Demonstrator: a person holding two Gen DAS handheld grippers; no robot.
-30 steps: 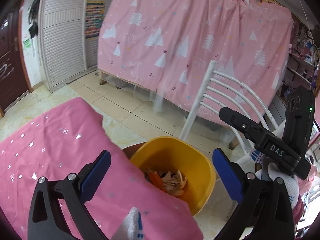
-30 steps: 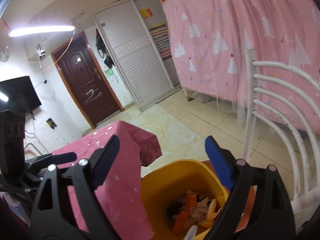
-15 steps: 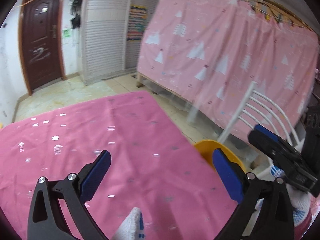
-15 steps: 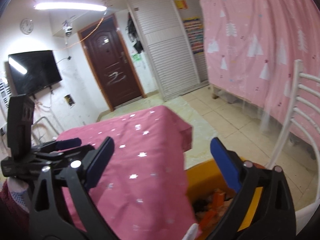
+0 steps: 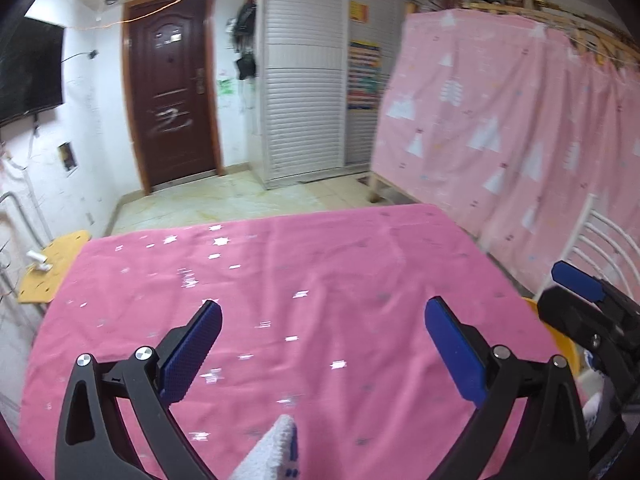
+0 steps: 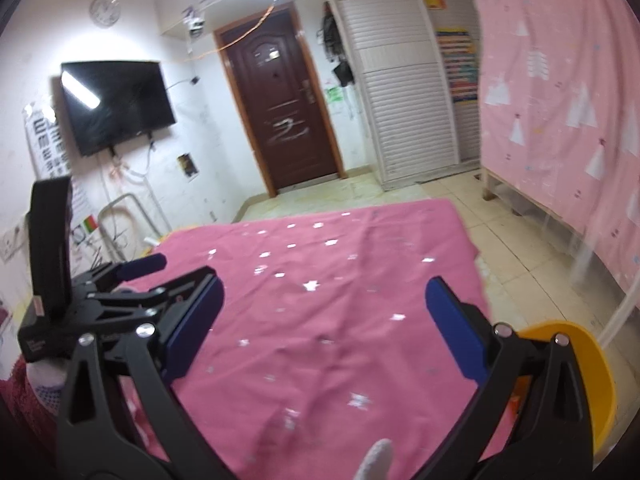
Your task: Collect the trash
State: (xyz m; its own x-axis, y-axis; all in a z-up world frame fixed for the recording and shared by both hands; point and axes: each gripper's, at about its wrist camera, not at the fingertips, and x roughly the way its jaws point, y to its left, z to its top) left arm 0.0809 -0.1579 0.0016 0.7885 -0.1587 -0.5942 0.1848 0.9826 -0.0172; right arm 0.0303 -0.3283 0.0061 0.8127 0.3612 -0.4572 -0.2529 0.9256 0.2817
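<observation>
Both the left gripper and right gripper hover agape and empty above the wrinkled, star-speckled pink tablecloth; the smooth yellow plastic bin sits just beyond its right edge.

— What fills the room?

— A table under a pink cloth scattered with small silver stars spans the foreground. Past its far edge lies pale tiled floor, then a dark brown door in a white wall.

— And to the sides?

— Right of the door stands a white slatted wardrobe with a colourful chart beside it. A pink curtain with white trees hangs along the right, a white chair back near it. On the left wall — a black television, a round clock above it, and an eye chart beside it. A small wooden board sits off the table's left edge.
</observation>
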